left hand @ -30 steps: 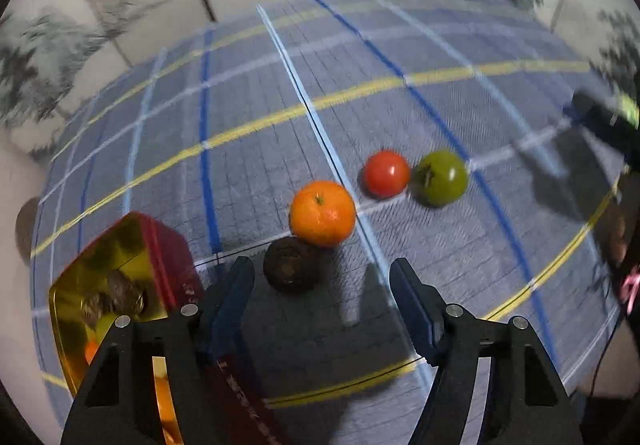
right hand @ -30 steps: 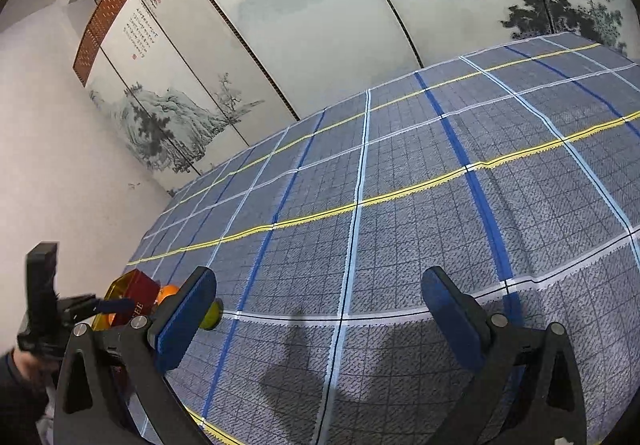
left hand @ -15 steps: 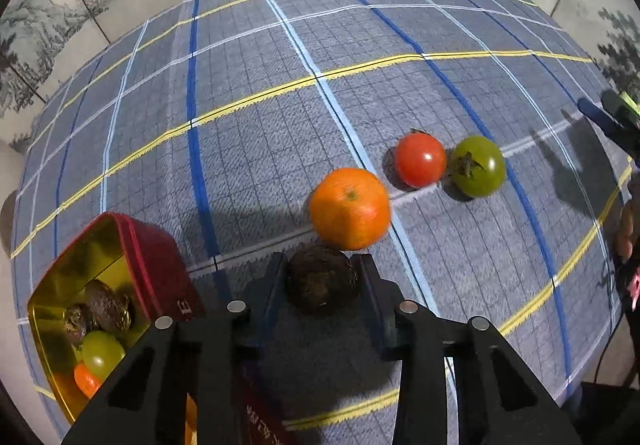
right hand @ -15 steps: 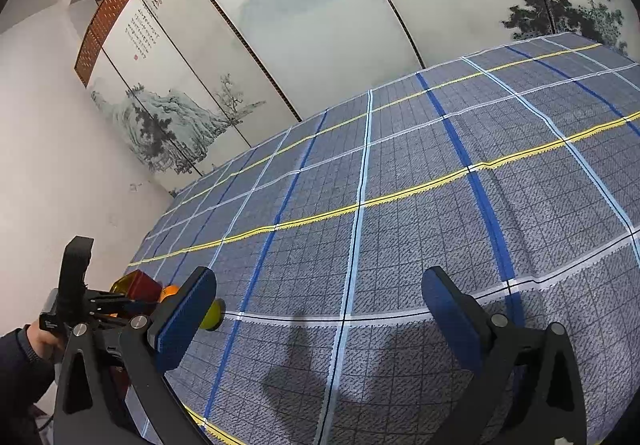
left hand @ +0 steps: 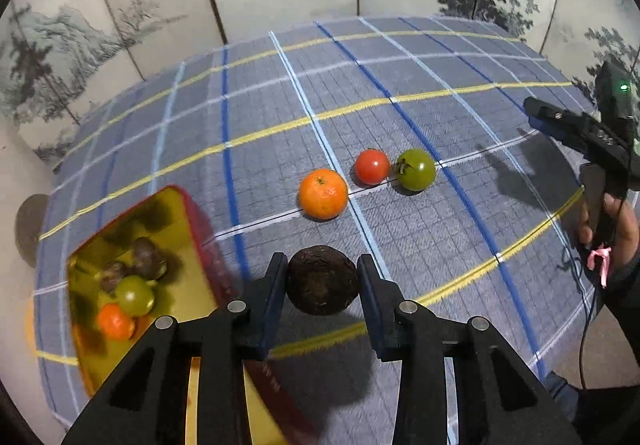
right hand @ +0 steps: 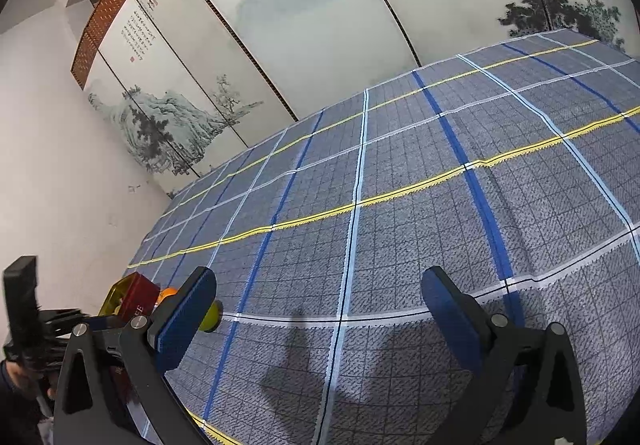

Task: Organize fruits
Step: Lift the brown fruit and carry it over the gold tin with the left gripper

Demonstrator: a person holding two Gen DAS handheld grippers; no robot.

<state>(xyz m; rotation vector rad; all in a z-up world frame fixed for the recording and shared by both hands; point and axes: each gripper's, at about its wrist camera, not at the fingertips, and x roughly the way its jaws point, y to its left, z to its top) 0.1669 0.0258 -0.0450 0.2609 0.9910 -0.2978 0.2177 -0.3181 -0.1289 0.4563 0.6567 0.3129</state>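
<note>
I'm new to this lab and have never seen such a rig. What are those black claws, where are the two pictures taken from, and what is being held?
No robot here: a person holds a two-finger gripper in each hand, each with a camera looking along its fingers. In the left view, the left gripper is shut on a dark brown fruit. On the checked tablecloth lie an orange, a red tomato and a green tomato. A red tin, gold inside, already holds several fruits. At the right edge, a hand holds the other gripper. The right view shows the right gripper open and empty over bare cloth.
</note>
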